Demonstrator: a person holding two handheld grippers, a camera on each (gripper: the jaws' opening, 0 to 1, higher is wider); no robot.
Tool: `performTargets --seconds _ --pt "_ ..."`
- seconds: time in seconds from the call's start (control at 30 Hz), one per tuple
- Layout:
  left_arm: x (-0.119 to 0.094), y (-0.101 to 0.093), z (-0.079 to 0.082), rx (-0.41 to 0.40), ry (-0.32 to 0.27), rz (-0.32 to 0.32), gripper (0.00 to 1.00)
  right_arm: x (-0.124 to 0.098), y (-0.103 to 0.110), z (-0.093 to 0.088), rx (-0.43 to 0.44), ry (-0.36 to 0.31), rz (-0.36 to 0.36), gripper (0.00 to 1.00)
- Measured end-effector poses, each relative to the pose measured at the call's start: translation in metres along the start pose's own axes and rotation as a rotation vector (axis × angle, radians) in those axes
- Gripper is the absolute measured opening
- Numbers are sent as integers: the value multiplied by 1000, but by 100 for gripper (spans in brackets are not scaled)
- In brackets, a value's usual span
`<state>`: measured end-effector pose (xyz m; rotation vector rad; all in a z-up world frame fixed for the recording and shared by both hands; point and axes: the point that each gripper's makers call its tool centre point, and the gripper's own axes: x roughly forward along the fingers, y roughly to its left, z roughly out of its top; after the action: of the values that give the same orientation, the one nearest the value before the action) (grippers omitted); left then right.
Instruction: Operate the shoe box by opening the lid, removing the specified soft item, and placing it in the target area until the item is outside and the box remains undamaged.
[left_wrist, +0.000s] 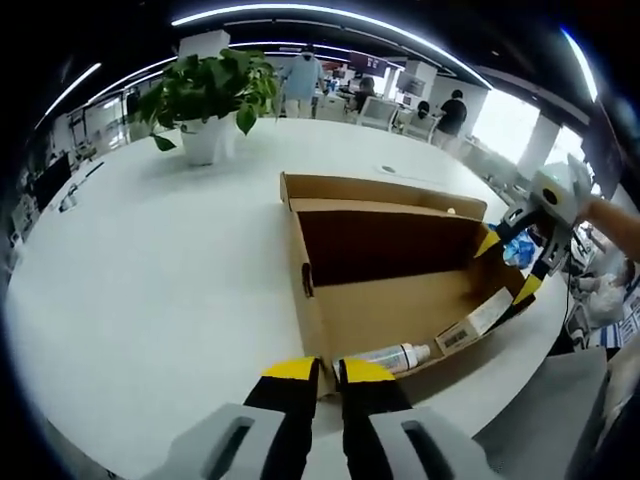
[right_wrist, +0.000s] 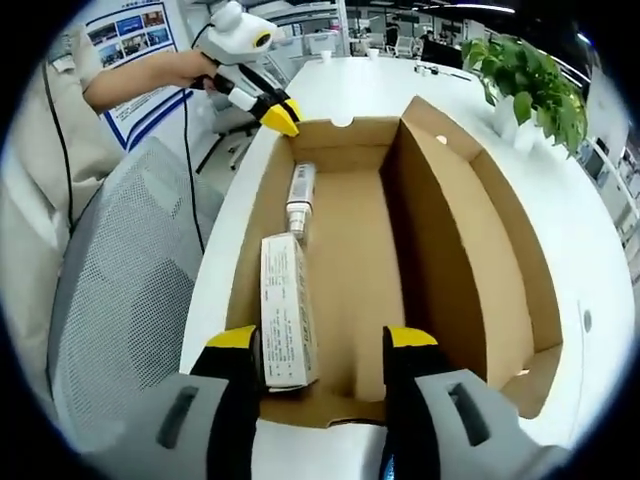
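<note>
The brown cardboard shoe box (left_wrist: 375, 310) stands open on the white table (left_wrist: 150, 260), its lid (left_wrist: 380, 190) folded back along the far side. Inside lie a white tube (left_wrist: 395, 355) and a white labelled carton (left_wrist: 475, 322). My left gripper (left_wrist: 328, 370) pinches the box's near end wall, jaws almost together. In the right gripper view the box (right_wrist: 350, 260) runs away from me, the tube (right_wrist: 300, 200) beyond the carton (right_wrist: 285, 310). My right gripper (right_wrist: 321, 340) is open, its jaws spread wide over the near end of the box. The left gripper (right_wrist: 280, 115) sits at the far end wall.
A potted plant (left_wrist: 210, 95) stands on the table beyond the box, also the plant (right_wrist: 525, 75) at the far right. A grey mesh chair (right_wrist: 120, 300) sits beside the table edge. A person's sleeve (right_wrist: 130, 80) holds the left gripper. People stand in the office background (left_wrist: 455, 110).
</note>
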<state>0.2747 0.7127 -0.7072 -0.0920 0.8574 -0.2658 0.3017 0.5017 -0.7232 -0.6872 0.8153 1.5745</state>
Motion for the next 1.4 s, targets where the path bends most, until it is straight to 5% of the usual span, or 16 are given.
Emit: performTargets --seconds 0.73,1.4 --pt "0 0 0 17 5 6 8 31 18 1 -14 26 53 18" --pt "-4 -3 4 48 -8 9 15 22 18 8 -15 9 21 17"
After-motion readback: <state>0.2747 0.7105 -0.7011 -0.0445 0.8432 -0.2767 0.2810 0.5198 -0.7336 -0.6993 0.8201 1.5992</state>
